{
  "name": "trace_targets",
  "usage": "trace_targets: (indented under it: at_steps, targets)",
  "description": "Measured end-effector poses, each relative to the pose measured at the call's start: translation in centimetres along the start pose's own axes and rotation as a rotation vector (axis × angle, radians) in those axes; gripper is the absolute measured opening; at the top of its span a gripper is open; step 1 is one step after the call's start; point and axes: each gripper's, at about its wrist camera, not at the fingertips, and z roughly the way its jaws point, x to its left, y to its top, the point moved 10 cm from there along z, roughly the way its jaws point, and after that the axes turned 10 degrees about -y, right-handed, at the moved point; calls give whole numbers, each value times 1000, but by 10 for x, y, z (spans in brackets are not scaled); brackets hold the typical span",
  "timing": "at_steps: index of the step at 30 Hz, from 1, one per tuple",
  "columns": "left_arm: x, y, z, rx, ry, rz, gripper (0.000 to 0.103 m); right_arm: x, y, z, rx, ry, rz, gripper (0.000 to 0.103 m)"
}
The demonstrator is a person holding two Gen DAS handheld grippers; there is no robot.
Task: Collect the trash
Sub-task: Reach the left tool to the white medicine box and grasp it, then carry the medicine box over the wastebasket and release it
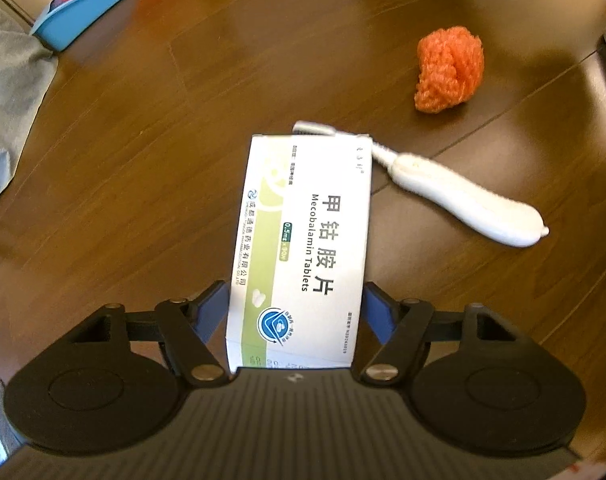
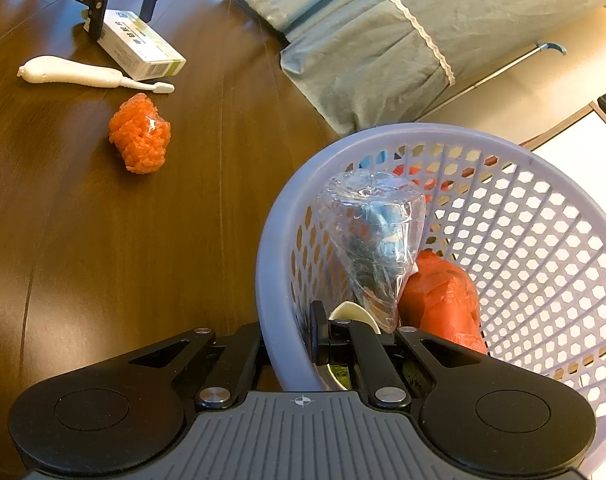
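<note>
Medicine box (image 1: 299,248) on dark wooden floor (image 1: 143,160)

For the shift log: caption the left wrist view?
Left gripper straddles medicine box on wooden floor.

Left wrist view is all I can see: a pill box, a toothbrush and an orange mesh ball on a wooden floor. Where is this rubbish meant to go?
Observer: Into a lilac plastic basket with a mesh wall, which only the right wrist view shows.
Operator: Is anything in it yet?
Observer: Yes, a crumpled clear plastic bottle already leans inside it.
Operator: And what is the other hand doing?
Observer: The right gripper has its jaws shut on the basket's near rim.
</note>
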Motion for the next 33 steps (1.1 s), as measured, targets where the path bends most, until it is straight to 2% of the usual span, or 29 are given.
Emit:
trace_targets:
  at_steps: [6, 11, 15, 17, 19, 22, 25, 26, 28, 29, 31, 33]
  targets:
    - [-8, -8, -12, 46, 74, 55, 65, 2, 5, 3, 5, -2, 9, 2]
    - [-10, -5, -34, 101, 179, 181, 64, 6, 9, 6, 4, -1, 14, 2]
    - [-6, 8, -58, 105, 242, 244, 61, 8, 11, 8, 5, -1, 17, 2]
    - [-3, 18, -67, 110, 275, 278, 20, 8, 11, 9, 6, -1, 18, 2]
    - [7, 33, -75, 87, 301, 299, 18, 8, 11, 7, 7, -3, 20, 2]
    - [6, 46, -87, 50, 294, 309, 18, 9, 13, 8, 9, -3, 22, 2]
    - [12, 46, -96, 6, 270, 247, 22, 8, 13, 9, 8, -2, 26, 2]
    - [15, 41, -98, -6, 266, 209, 32, 7, 13, 9, 7, -2, 26, 2]
    - [26, 29, -93, -12, 254, 120, 39, 7, 13, 10, 5, -2, 28, 2]
    - [32, 23, -91, -13, 254, 73, 46, 7, 13, 10, 4, -1, 30, 2]
    - [47, 10, -85, -26, 253, -55, 50, 7, 14, 11, 3, 0, 31, 2]
    - [64, -6, -74, -31, 249, -221, 59, 7, 14, 11, 5, -1, 33, 2]
